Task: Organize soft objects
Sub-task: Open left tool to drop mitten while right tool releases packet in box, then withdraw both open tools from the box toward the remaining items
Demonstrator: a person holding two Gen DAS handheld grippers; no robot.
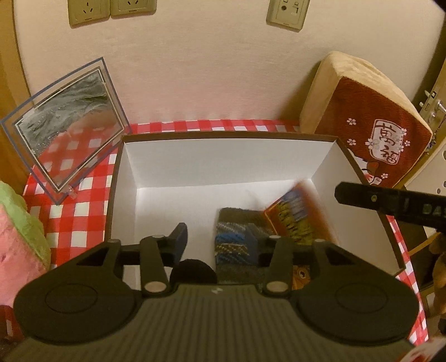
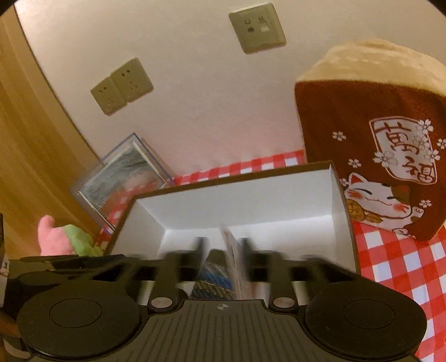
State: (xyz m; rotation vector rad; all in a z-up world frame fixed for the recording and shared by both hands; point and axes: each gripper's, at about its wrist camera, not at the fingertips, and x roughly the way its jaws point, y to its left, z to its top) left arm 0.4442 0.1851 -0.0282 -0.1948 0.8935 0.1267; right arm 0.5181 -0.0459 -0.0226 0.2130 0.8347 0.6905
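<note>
A brown cardboard box (image 1: 223, 156) with white inner walls stands open on the red checked cloth. A grey sock with blue stripes (image 1: 231, 239) lies on its floor at the right. An orange printed packet (image 1: 298, 214) stands tilted and blurred beside the sock. My left gripper (image 1: 216, 239) hangs open over the box, with the sock below its right finger and nothing pressed between the pads. My right gripper (image 2: 224, 247) is open too. The packet (image 2: 235, 264) shows edge-on between its blurred fingers, loose, close to the right one. One right finger (image 1: 362, 195) reaches in over the box's right wall.
A brown and tan cushion (image 1: 370, 122) with a lucky cat print leans on the wall right of the box. A clear picture frame (image 1: 67, 136) stands at the left. A pink and green plush (image 1: 19, 231) sits at the far left. Wall sockets (image 1: 111, 11) are above.
</note>
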